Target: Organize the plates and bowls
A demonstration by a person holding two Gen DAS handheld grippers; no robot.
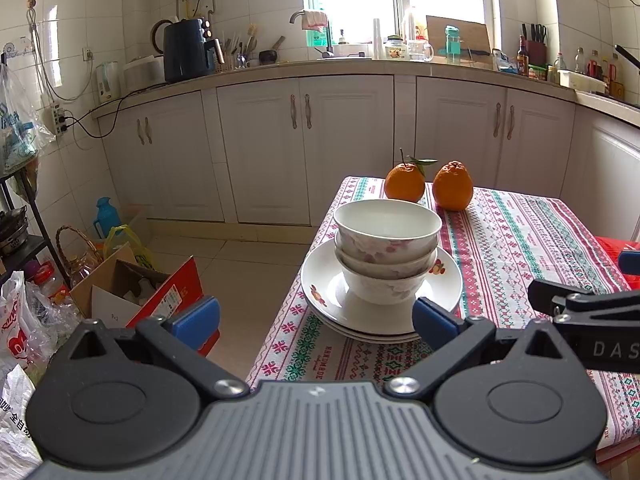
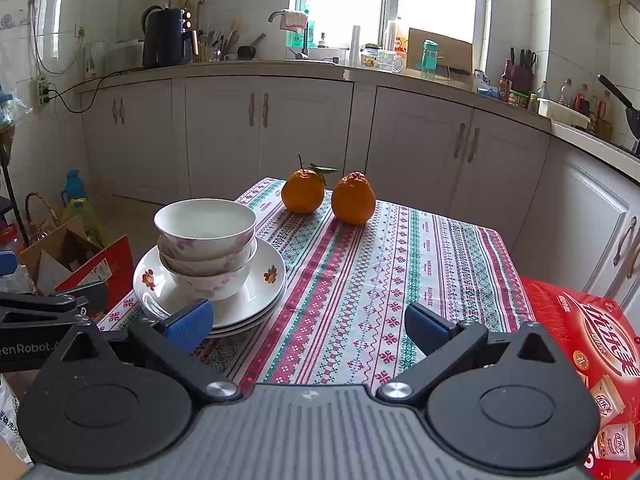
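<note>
White china first: I see three bowls (image 1: 386, 254) nested upright, sitting in the middle of a stack of plates (image 1: 320, 292) on the table (image 1: 520, 240). That stack lies at the table's left edge, toward the near left corner; at least three plate rims show.

My left gripper (image 1: 316, 322) hangs in front of the plates with its jaws spread wide and nothing between them. Its right pad overlaps the near rim of the plates in the left wrist view; I cannot tell whether it touches.

Two oranges (image 2: 328, 196) stand side by side near the far edge, well apart from the crockery.

My right gripper (image 2: 308, 328) sits over the near edge, jaws likewise spread and holding nothing. A red box (image 2: 592, 352) lies at the table's right edge, just beside it.
</note>
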